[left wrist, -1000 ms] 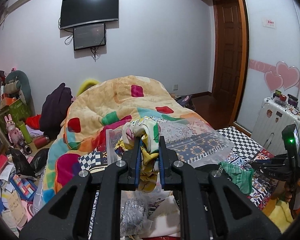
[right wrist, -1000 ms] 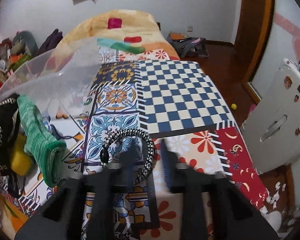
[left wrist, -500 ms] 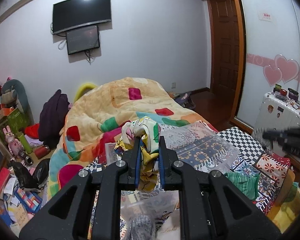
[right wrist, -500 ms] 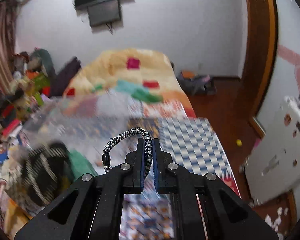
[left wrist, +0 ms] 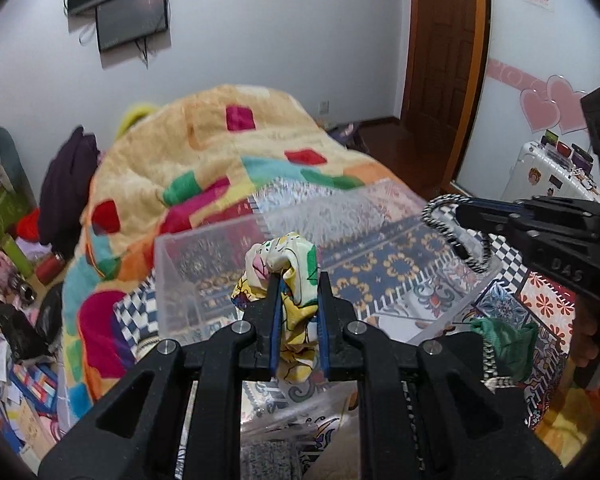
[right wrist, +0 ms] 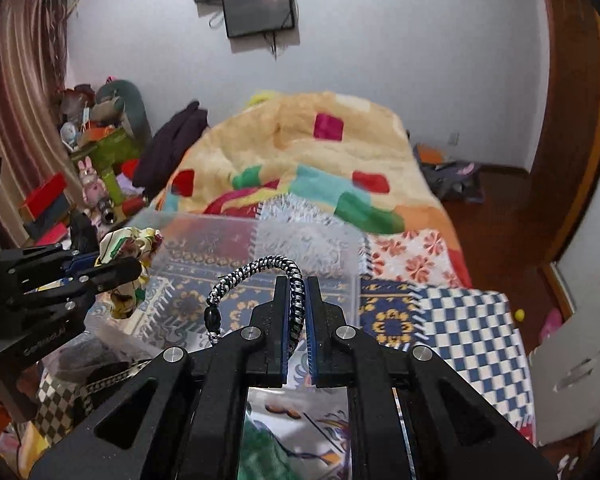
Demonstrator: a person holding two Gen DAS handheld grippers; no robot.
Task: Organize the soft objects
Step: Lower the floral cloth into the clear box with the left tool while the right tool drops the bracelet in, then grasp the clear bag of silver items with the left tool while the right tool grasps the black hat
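My left gripper (left wrist: 298,280) is shut on a patterned yellow and white cloth (left wrist: 288,256), held above the near edge of a clear plastic box (left wrist: 204,280) on the bed. It also shows in the right wrist view (right wrist: 112,268) with the cloth (right wrist: 130,246). My right gripper (right wrist: 298,284) is shut on a black and white braided cord loop (right wrist: 252,272), held over the clear box (right wrist: 260,236). It shows at the right of the left wrist view (left wrist: 466,210), with the cord (left wrist: 456,232) hanging from it. A green knitted piece (left wrist: 504,344) lies on the bed below.
A yellow blanket with coloured patches (left wrist: 228,152) is heaped at the back of the bed. Clutter and toys (right wrist: 96,168) stand on the left. A white suitcase (left wrist: 552,176) stands at the right by a wooden door (left wrist: 444,64). A patterned bedsheet (right wrist: 460,320) covers the bed.
My right gripper has lifted with the cord from low over the bedsheet to above the clear box. My left gripper with the cloth has moved closer to the box.
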